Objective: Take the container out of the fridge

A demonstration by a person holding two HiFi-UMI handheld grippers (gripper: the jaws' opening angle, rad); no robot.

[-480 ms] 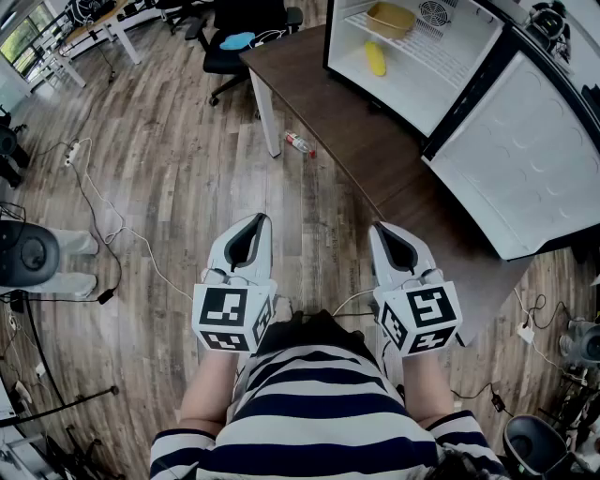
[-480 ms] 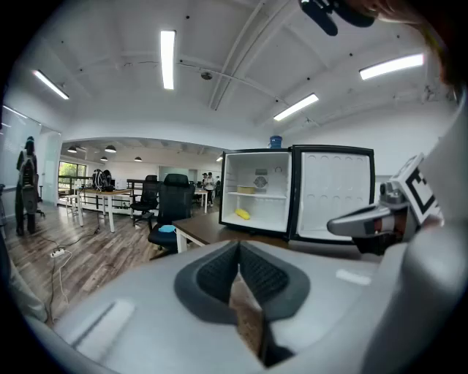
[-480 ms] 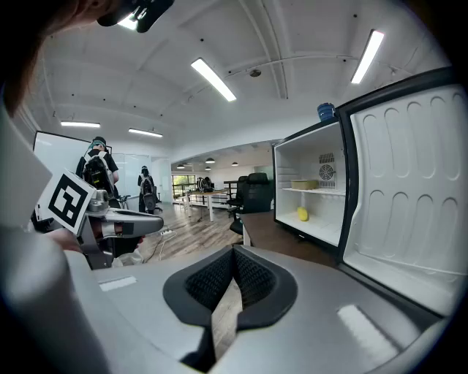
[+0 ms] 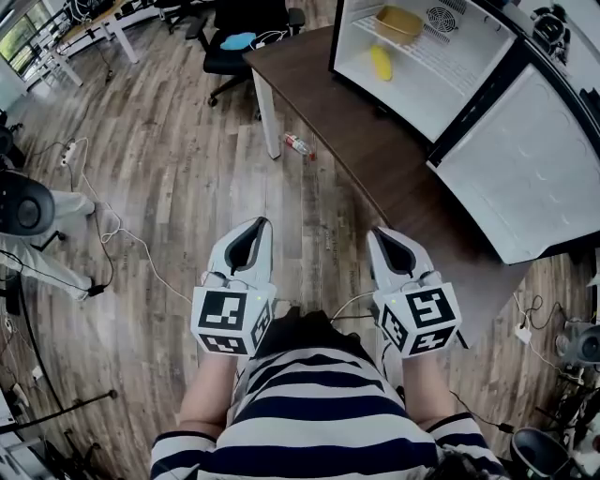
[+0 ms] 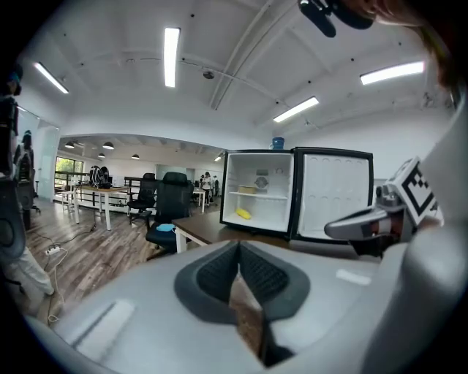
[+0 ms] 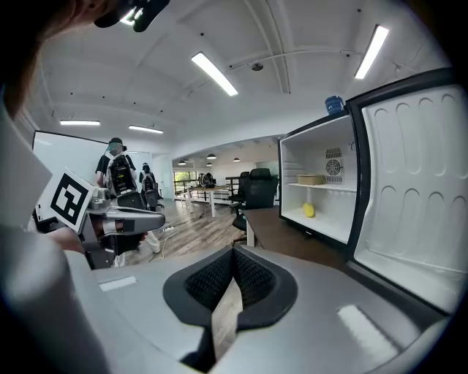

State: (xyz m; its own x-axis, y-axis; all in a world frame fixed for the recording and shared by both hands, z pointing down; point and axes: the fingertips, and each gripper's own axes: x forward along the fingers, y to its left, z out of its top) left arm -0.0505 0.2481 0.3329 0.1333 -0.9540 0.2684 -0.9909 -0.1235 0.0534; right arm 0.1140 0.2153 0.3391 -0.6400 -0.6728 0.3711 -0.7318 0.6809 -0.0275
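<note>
The container (image 4: 398, 22), a shallow tan tub, sits on the upper shelf of the fridge (image 4: 450, 89), well ahead of both grippers and off to their right, beyond the reach shown. A round vent (image 4: 436, 17) in the back wall lies just beside it. On the shelf below, nearer the grippers, lies a yellow item (image 4: 380, 62), apart from the container. The fridge stands on a dark table (image 4: 356, 141); its door (image 4: 525, 169) is swung fully open on the side to the right of the right gripper. In the right gripper view a blue cup (image 6: 334, 104) stands on top of the fridge.

The right gripper (image 4: 389, 236) is held low, close to the person's striped shirt (image 4: 319, 403), with the table's near edge ahead of it; its jaws are pressed together with nothing between them. The left gripper (image 4: 255, 230) is level with it, well apart to its left, over the wooden floor (image 4: 187, 187); its jaws likewise meet at the tips and hold nothing. Neither gripper touches the fridge or the table.

Ahead of the left gripper a small bottle (image 4: 299, 144) lies on the floor beside a table leg, and a black chair (image 4: 244, 33) stands farther off.
</note>
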